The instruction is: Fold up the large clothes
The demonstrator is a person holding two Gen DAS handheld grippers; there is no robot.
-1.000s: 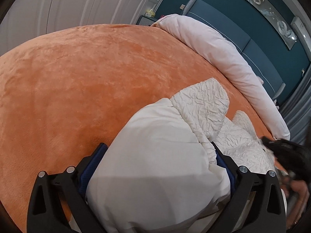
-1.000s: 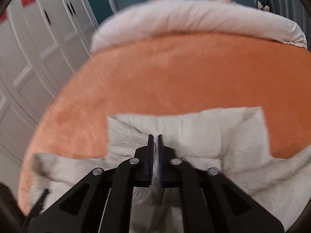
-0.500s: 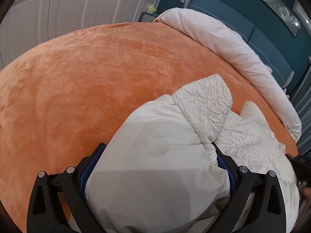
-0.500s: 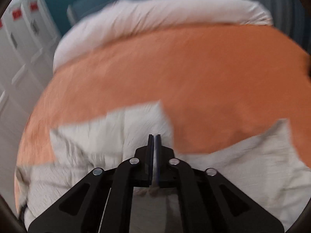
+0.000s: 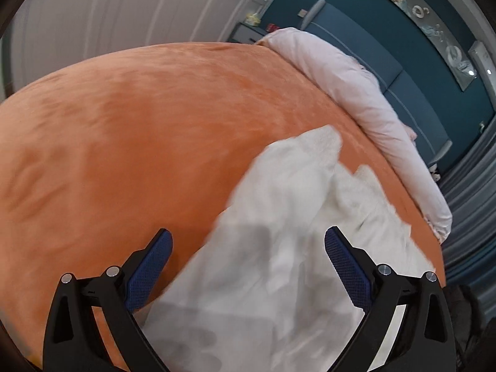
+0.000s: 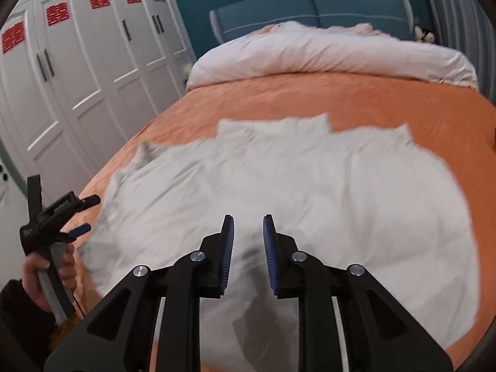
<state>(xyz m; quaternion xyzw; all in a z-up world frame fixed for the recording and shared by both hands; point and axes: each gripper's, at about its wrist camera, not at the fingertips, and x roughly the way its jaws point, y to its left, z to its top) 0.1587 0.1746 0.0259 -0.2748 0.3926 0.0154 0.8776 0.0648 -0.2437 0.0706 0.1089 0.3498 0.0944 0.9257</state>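
A large white crinkled garment point(image 5: 279, 232) lies spread on the orange bedcover point(image 5: 124, 139), blurred by motion. My left gripper point(image 5: 249, 248) stands wide open above its near edge, and neither blue pad touches the cloth. In the right wrist view the garment point(image 6: 310, 186) is laid out broad across the bed. My right gripper point(image 6: 248, 245) hovers over its near part with the jaws opening, a narrow gap between the pads and no cloth pinched there. The left gripper point(image 6: 88, 214) also shows at the left, held by a hand point(image 6: 46, 276) beside the garment's edge.
A rolled pale duvet point(image 6: 325, 52) lies across the head of the bed, in front of a blue headboard point(image 6: 310, 9). White wardrobe doors point(image 6: 77, 62) line the left side. Orange bedcover point(image 6: 310, 99) shows bare between garment and duvet.
The left gripper has let go of the bunched garment and stands wide open. The right jaws have parted from shut. Both grippers have drawn back, and the garment now lies flatter.
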